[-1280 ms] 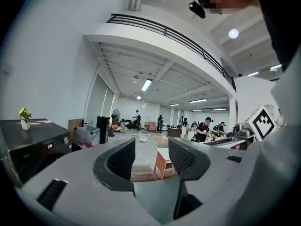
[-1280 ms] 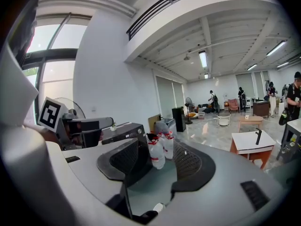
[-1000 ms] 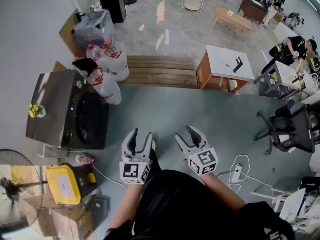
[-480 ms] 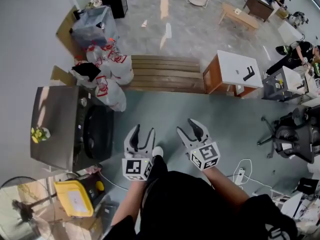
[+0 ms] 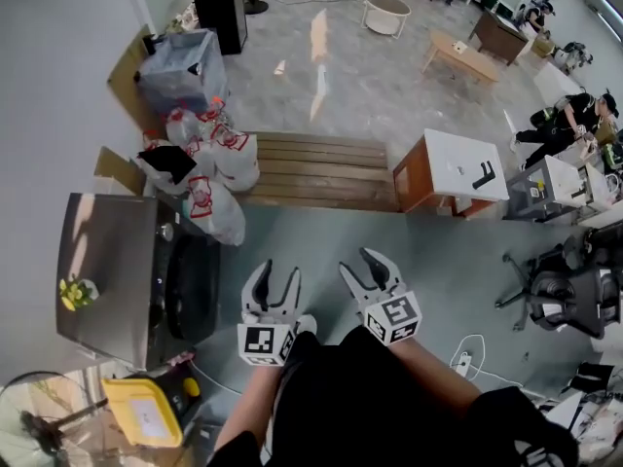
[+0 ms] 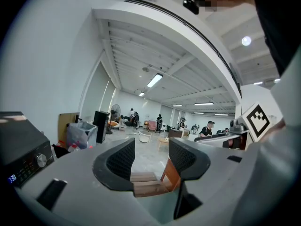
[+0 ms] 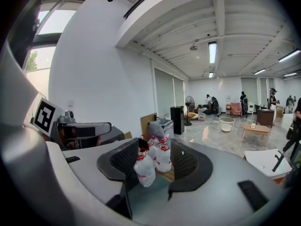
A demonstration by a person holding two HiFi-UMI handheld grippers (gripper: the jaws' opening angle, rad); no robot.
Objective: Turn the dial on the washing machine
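The washing machine [image 5: 107, 261] stands at the left of the head view, with a grey top and a dark round door [image 5: 192, 290] facing right. Its small dial [image 5: 167, 232] sits on the control strip above the door. In the left gripper view the machine's panel [image 6: 21, 161] shows at the far left with the silver dial [image 6: 42, 160]. My left gripper [image 5: 275, 285] [image 6: 150, 157] hangs open and empty a short way right of the door. Beside it, my right gripper [image 5: 365, 272] [image 7: 154, 159] is open and empty too.
White bags with red print [image 5: 219, 178] are piled behind the machine, next to a wooden pallet [image 5: 321, 168]. A yellow box [image 5: 146, 412] and a fan [image 5: 39, 426] stand at the near left. A white-topped table [image 5: 453, 168], an office chair [image 5: 565, 290] and a floor cable [image 5: 465, 363] lie to the right.
The head view has shifted: the washing machine now sits lower in the picture, level with my left gripper. Both grippers keep their place and stay open.
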